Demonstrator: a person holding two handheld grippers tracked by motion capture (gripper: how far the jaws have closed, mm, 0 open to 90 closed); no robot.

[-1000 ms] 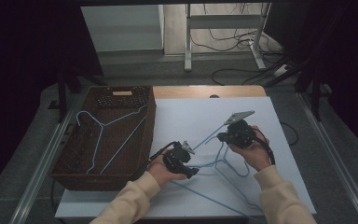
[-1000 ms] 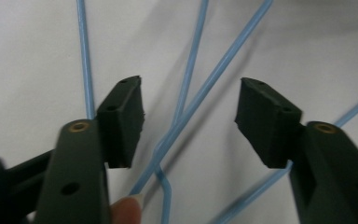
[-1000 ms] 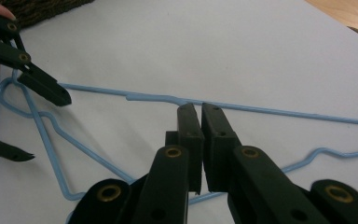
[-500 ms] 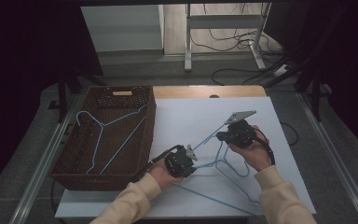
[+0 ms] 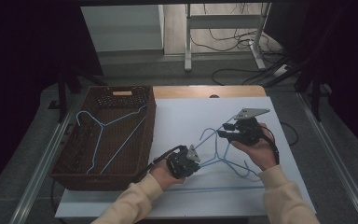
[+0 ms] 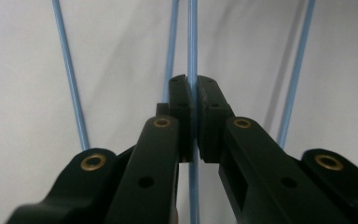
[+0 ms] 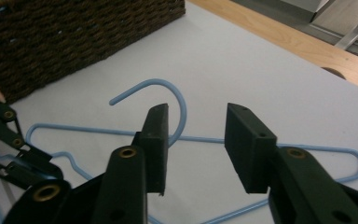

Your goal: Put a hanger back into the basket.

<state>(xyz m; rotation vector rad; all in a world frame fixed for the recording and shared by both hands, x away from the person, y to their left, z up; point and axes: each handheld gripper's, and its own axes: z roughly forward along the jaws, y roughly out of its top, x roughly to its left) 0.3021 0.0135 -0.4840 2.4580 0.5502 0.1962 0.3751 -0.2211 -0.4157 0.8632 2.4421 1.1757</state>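
Left gripper (image 6: 192, 100) jaws clamped on blue wire hanger (image 5: 223, 156) shoulder rod, rod running between fingertips (image 6: 179, 93). Hanger on white table (image 5: 182, 116), right of wicker basket (image 5: 142, 140). Right gripper (image 7: 193, 149) jaws apart, hovering near hook, not touching.

Your white table sheet (image 5: 186, 116) is catching soft, even light from above, while everything around it is sinking into near black. Beside the sheet, the basket (image 5: 142, 140) is staying dim. Close up, the jaws' near ends are blurring; faint shadows are trailing the blue wires (image 6: 70, 79).
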